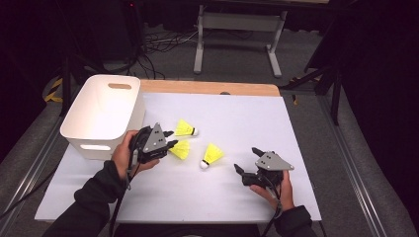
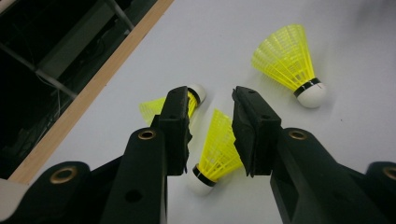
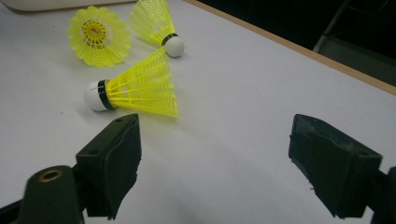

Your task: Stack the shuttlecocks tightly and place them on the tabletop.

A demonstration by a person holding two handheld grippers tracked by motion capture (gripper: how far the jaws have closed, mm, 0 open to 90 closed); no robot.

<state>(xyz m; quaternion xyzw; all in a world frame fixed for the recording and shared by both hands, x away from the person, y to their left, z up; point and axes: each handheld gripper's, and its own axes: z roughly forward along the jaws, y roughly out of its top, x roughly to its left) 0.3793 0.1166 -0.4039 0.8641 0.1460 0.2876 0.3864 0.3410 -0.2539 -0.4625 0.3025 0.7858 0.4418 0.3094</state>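
L gripper [image 2: 210, 135] jaws partly open, straddling skirt of yellow plastic shuttlecock w/ white cork tip [image 2: 215, 151] lying on white tabletop [image 1: 237, 118], beside white plastic bin [image 1: 101, 116]. R gripper [image 3: 215, 161] wide open, holding nothing, near 2nd shuttlecock [image 3: 133, 88].

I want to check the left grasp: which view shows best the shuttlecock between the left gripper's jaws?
The left gripper view: the shuttlecock lies between the open jaws of the left gripper. The high view shows its skirt past the gripper; the right gripper view faces its open skirt.
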